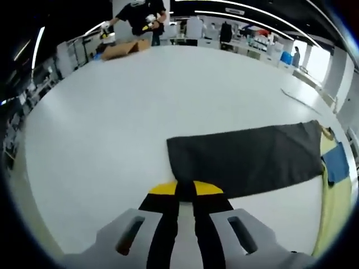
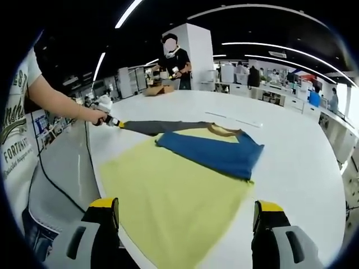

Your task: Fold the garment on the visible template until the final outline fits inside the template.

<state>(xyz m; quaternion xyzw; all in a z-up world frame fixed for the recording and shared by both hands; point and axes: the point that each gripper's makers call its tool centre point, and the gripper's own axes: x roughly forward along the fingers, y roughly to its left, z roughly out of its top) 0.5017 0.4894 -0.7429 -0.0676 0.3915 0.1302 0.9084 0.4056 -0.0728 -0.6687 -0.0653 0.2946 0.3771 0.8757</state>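
Left claw (image 1: 185,196) clamped on dark grey garment (image 1: 247,157) edge, right claw (image 2: 185,216) spread apart over yellow template (image 2: 174,202), white tabletop (image 1: 140,101).

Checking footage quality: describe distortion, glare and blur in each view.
Left gripper view: fisheye bows the white table; window glare at upper right; grey garment sharp. Right gripper view: ceiling lights curve into arcs; yellow template evenly lit; background soft.

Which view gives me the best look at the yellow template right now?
The right gripper view: the yellow template spreads across the table with its near edges visible and the blue garment on its far part. The left gripper view catches a narrow yellow strip at the right edge, beyond the dark sleeve.
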